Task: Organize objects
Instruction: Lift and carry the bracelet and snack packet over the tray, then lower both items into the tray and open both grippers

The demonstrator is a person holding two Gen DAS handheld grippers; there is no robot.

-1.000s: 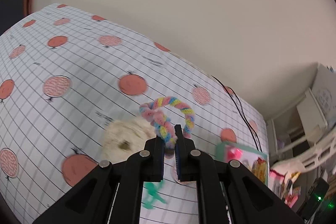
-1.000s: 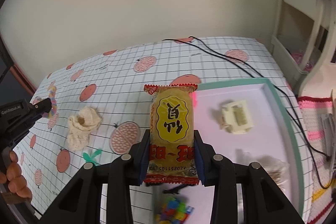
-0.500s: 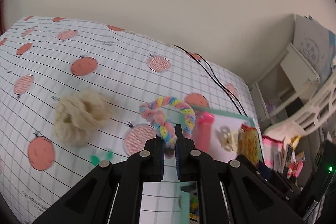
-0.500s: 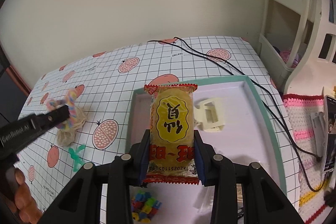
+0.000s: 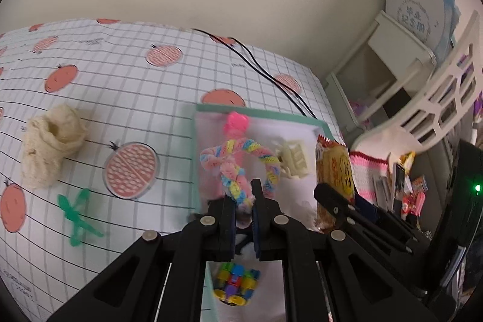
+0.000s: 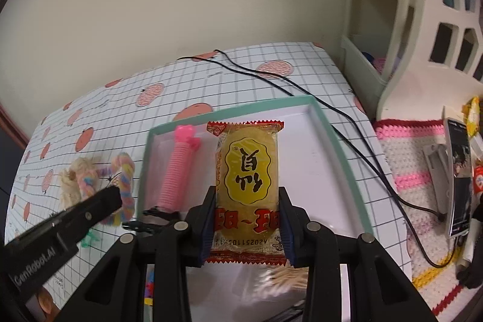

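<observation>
Left wrist: fingers [image 5: 244,195] pinch pipe-cleaner loop [image 5: 238,162] | right fingers [image 6: 247,219] clamp snack packet [image 6: 247,180]

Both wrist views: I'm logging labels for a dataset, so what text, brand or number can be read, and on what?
"GenRobot.AI": on the left gripper body, right wrist view.
"A20251105", remainder unclear: upside down on the snack packet held in the right gripper.
Large red and black Chinese characters on the packet: upside down, not transcribed.
"毕业纪念册": round seal on the white booklet.
Small tablecloth print: too blurred.
</observation>
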